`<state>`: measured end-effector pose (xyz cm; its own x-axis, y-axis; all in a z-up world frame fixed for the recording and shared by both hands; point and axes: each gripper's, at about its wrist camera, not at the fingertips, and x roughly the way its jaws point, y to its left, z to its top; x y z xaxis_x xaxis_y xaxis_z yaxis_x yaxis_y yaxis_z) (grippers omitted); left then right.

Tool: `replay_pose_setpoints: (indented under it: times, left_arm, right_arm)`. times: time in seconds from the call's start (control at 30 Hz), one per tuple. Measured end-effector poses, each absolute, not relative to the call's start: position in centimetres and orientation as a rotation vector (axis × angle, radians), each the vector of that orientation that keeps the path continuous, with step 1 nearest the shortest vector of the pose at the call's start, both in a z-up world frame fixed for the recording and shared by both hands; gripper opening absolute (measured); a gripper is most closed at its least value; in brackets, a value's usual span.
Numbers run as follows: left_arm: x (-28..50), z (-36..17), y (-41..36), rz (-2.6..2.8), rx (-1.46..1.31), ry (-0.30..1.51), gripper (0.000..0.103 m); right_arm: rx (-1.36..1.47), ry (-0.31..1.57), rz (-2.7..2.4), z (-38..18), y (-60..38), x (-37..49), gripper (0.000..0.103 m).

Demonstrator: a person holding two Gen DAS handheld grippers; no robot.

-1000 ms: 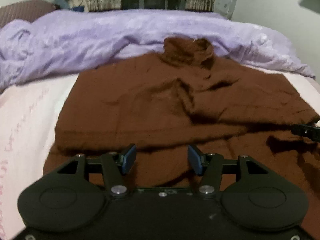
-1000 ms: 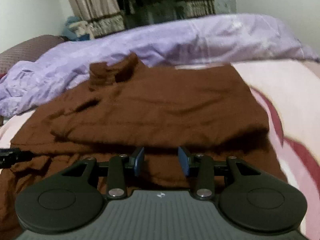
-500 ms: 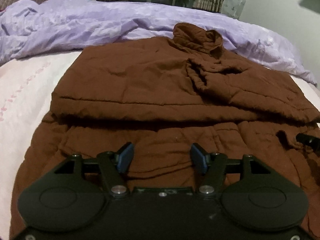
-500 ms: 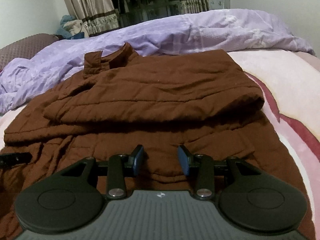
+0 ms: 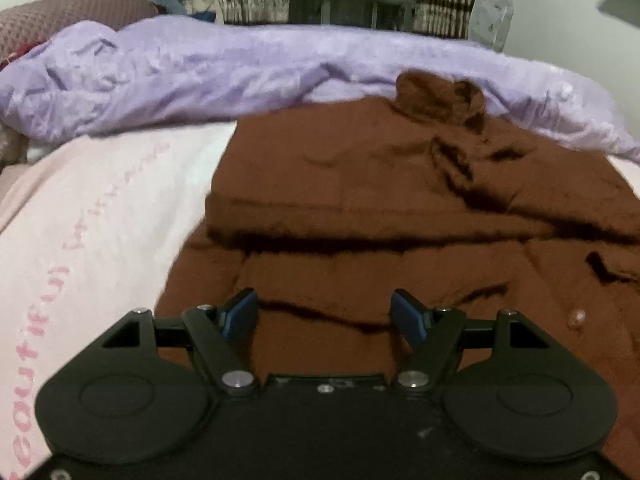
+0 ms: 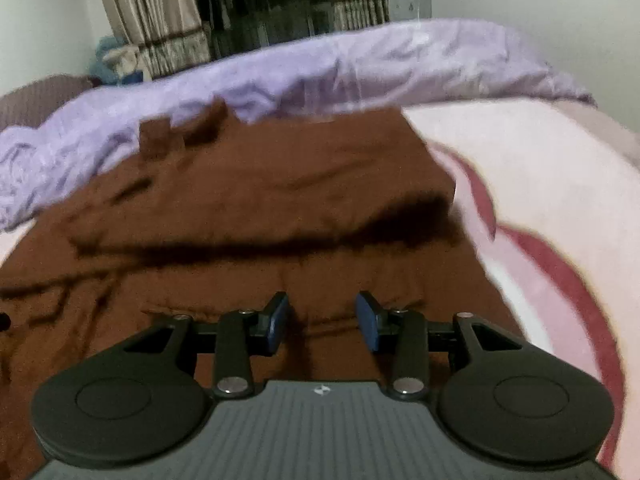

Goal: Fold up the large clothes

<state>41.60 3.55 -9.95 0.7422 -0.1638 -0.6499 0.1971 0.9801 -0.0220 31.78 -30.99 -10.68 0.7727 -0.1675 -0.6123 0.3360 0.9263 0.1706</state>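
A large brown quilted jacket lies spread on the bed, its sleeves folded across the body and its collar at the far end. My left gripper hovers over the jacket's near left hem; its jaws are opening and nothing is between the blue pads. In the right wrist view the same jacket fills the middle. My right gripper stands open over the near right hem, pads apart, with only the cloth below them.
A crumpled lilac duvet lies along the far side of the bed. The pink sheet with lettering shows left of the jacket, and a pink blanket with dark red pattern right of it. Curtains and a dark window stand behind.
Left jaws have spread wider. The left gripper has shifted left, so more pink sheet shows. The right gripper has moved a little towards the near hem; its pads stay the same distance apart.
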Motion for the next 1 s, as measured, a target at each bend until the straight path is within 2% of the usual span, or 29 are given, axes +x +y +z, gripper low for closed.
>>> replay_pose_setpoints:
  times: [0.17,0.33,0.5,0.67,0.83,1.0]
  left_arm:
    - [41.8,-11.2,3.5,-0.195,0.037,0.731,0.074]
    - [41.0,-9.9,4.3,-0.191,0.019,0.719,0.074]
    - [36.6,-7.7,6.7,-0.212,0.027,0.655,0.089]
    - [31.6,-7.8,11.7,-0.167,-0.002,0.657,0.09]
    - [28.8,-9.2,17.1,-0.094,-0.132,0.705,0.089]
    - [28.4,-10.9,19.5,-0.162,-0.292,0.77,0.089]
  right_arm:
    - [0.229,0.602,-0.295,-11.7,-30.0,31.3,0.048]
    - [0.298,0.592,-0.263,-11.1,-30.8,30.2,0.05]
    - [0.505,0.493,-0.207,-9.9,-33.5,24.5,0.061]
    - [0.517,0.466,-0.232,-9.9,-35.8,17.2,0.071]
    - [0.568,0.482,-0.26,-11.2,-38.5,12.6,0.071]
    - [0.731,0.516,-0.184,-13.7,-40.0,11.8,0.071]
